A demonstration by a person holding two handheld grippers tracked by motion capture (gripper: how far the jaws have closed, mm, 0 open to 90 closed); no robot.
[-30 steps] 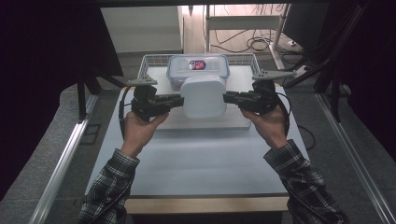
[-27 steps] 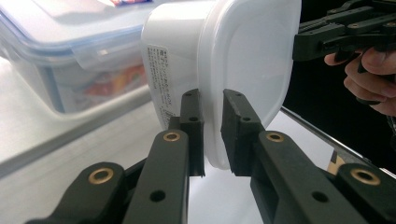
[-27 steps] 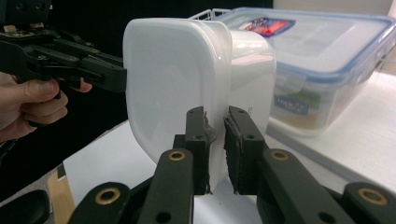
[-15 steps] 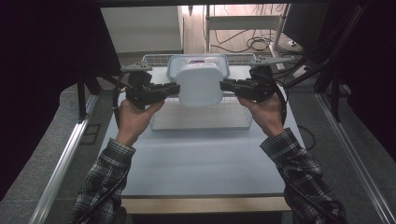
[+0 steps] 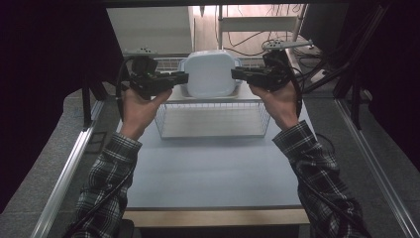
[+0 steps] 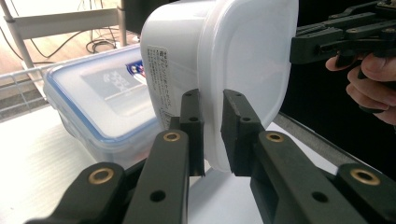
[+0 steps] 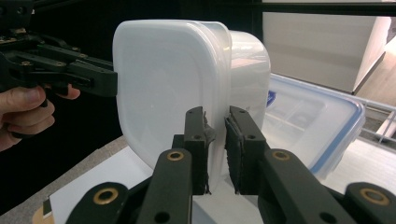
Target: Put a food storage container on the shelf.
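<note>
White and slightly see-through, the plastic tub [image 5: 209, 73] hangs in the air between the two grippers, tipped on its side so that its lid faces the person, above the far edge of the wire basket [image 5: 213, 119]. The left gripper [image 5: 182, 78] has its jaws nearly together, pinching the rim of the tub at its left edge; in the left gripper view the tub [image 6: 224, 70] has its lid rim wedged between the two black pads, with a printed label showing on its side wall. The right gripper [image 5: 236, 74] is just as narrow and grips the opposite edge; in the right gripper view the tub [image 7: 173, 88] has its rim clamped between the pads. Each hand [image 5: 136, 106] holds its gripper from below, with checked sleeves running back toward the bottom of the high view. Behind the tub lies a flat box with a blue-edged lid [image 6: 100, 100], resting on a white surface, and it shows again past the tub in the right gripper view [image 7: 310, 126]. The basket stands on the grey table [image 5: 213, 168].
</note>
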